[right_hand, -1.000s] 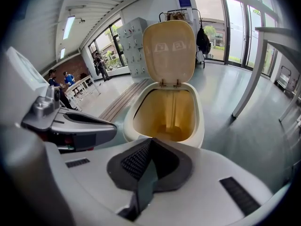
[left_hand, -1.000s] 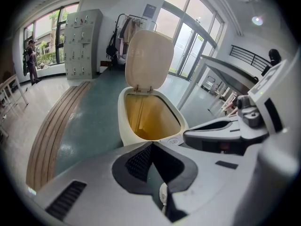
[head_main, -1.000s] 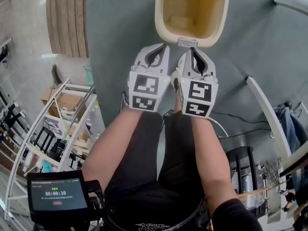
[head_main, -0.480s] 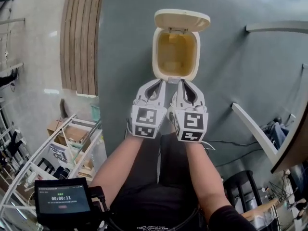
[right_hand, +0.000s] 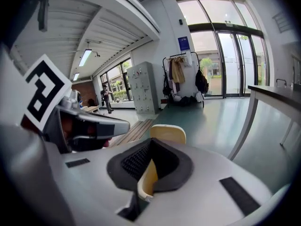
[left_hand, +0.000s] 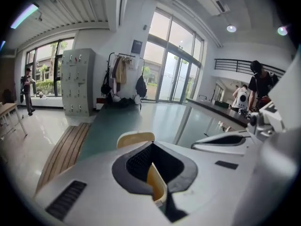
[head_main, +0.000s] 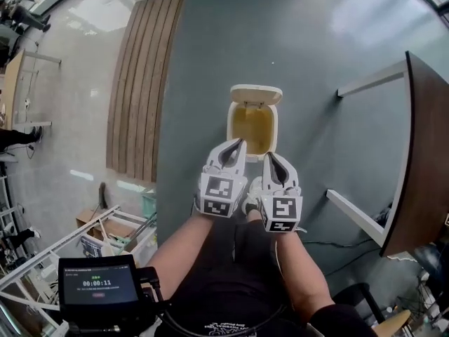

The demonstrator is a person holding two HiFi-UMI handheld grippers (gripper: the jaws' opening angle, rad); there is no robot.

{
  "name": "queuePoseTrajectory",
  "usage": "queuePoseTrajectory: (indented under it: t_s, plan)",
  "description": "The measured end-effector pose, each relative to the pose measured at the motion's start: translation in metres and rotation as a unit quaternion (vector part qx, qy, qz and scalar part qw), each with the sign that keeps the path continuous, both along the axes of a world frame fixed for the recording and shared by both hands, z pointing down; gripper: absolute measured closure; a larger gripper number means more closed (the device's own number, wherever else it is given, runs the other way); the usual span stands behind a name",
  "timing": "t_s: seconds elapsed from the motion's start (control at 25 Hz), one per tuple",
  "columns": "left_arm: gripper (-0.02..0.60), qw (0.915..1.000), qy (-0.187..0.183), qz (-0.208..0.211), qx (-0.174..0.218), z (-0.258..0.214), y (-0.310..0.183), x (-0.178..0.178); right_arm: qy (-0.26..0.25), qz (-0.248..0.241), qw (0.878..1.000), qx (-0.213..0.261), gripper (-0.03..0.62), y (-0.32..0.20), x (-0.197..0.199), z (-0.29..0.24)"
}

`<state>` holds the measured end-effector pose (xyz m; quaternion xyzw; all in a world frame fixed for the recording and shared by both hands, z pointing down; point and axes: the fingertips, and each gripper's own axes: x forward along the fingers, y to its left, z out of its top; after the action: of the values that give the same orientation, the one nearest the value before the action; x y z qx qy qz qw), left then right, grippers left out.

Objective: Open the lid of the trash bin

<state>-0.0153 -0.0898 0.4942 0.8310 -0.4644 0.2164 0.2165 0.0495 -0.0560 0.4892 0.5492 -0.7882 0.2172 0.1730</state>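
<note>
A cream trash bin (head_main: 252, 128) stands on the grey-green floor, its lid (head_main: 256, 95) raised at the far side and its yellowish inside showing. My left gripper (head_main: 237, 142) and right gripper (head_main: 269, 154) are side by side just in front of the bin's near rim. Both are shut with nothing in them. In the left gripper view the lid (left_hand: 135, 138) rises just beyond the closed jaws of the left gripper (left_hand: 152, 145). The right gripper view shows the lid (right_hand: 168, 133) likewise behind the right gripper (right_hand: 151, 141).
A wooden slatted strip (head_main: 140, 83) runs along the floor to the left. A brown-topped table (head_main: 426, 153) with white legs (head_main: 354, 216) stands at the right. A shelf rack (head_main: 105, 234) and a timer screen (head_main: 98, 286) are at lower left. Lockers (left_hand: 76, 81), a coat rack (left_hand: 123, 81) and people appear farther off.
The head view has pulled up and back, so the bin looks smaller and farther. The lid stays raised. Both grippers remain shut side by side before the bin's front rim.
</note>
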Motion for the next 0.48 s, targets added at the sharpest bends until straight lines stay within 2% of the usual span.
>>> queuePoseTrajectory:
  t_s: [0.12,0.32,0.48]
  plan:
    - [0.581,0.9991,0.005,-0.002,0.043,-0.099,-0.004,0.014,0.002,-0.004,1.000,0.030,0.589,0.009,0.013,-0.088]
    - [0.581,0.9982,-0.002,-0.019,0.057,-0.121,-0.016,0.013,-0.003,-0.028,0.999,0.035,0.589,0.006,0.013,-0.091]
    - [0.581,0.9959,-0.011,-0.020,0.088,-0.179,0.024,0.006,-0.001,-0.047,0.997,0.068,0.589,0.046,0.006,-0.150]
